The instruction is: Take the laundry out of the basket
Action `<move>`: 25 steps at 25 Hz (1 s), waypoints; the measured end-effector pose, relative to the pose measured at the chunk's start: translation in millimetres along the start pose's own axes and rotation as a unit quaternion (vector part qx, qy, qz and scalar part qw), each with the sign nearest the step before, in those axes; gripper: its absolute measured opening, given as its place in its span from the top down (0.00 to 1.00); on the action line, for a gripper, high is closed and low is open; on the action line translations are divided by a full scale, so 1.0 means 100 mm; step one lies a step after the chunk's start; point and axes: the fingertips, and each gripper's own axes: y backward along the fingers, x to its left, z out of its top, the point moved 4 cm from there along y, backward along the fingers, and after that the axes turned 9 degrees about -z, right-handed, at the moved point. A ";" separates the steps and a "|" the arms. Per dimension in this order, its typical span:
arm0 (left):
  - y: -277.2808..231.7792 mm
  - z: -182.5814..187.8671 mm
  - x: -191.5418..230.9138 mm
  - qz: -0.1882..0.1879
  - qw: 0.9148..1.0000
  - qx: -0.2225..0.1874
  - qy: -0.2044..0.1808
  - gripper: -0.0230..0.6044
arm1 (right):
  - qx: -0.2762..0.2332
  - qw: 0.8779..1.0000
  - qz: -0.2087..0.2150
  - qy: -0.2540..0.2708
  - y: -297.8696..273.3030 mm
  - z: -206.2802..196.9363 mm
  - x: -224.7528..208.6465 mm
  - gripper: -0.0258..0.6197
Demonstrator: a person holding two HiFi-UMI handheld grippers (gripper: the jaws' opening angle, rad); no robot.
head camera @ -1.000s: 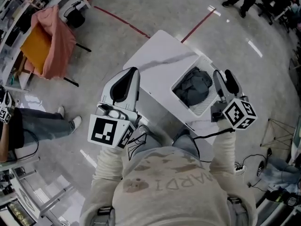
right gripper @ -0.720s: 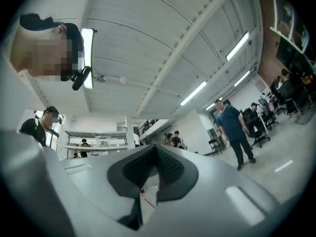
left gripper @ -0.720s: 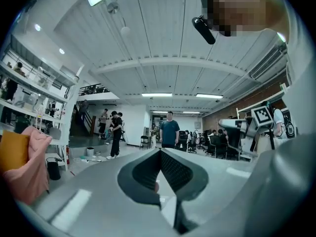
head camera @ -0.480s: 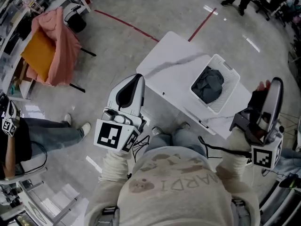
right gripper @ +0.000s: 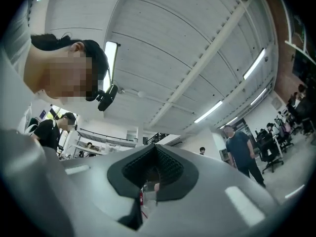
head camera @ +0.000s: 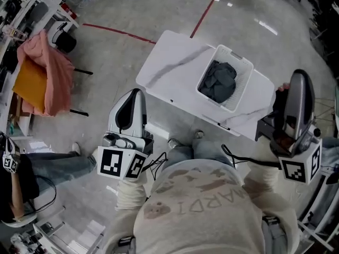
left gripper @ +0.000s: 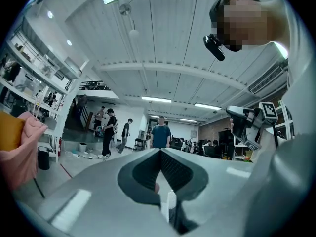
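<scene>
A white laundry basket [head camera: 241, 67] stands on the right part of a white table [head camera: 169, 67] in front of me. Dark grey laundry [head camera: 218, 82] lies crumpled inside it. My left gripper [head camera: 134, 93] is held upright near the table's front left edge, jaws together and nothing between them. My right gripper [head camera: 298, 77] stands upright to the right of the table, apart from the basket, also shut and bare. Both gripper views point up at the ceiling: the left gripper [left gripper: 160, 151] and the right gripper [right gripper: 154, 146] show only their closed tips, and neither shows the basket.
A pink cloth [head camera: 50, 67] hangs over a stand at the left, with an orange sheet [head camera: 29, 83] beside it. A person's legs [head camera: 58, 163] reach in from the lower left. Red tape lines [head camera: 114, 30] cross the grey floor. People stand far off.
My right gripper has swung from over the basket out to the right and now stands upright beside the table. The left gripper has barely moved.
</scene>
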 end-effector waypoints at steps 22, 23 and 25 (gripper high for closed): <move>0.09 -0.07 -0.82 -0.201 0.978 0.038 -0.042 0.96 | 0.044 0.984 -0.146 -0.096 1.60 -0.58 0.43 0.92; 0.20 -0.09 -0.82 -0.219 0.973 0.050 -0.045 0.96 | 0.056 0.981 -0.167 -0.086 1.71 -0.66 0.61 0.92; 0.38 -0.13 -0.84 -0.252 0.964 0.070 -0.050 0.96 | 0.087 0.974 -0.205 -0.049 1.89 -0.81 0.92 0.92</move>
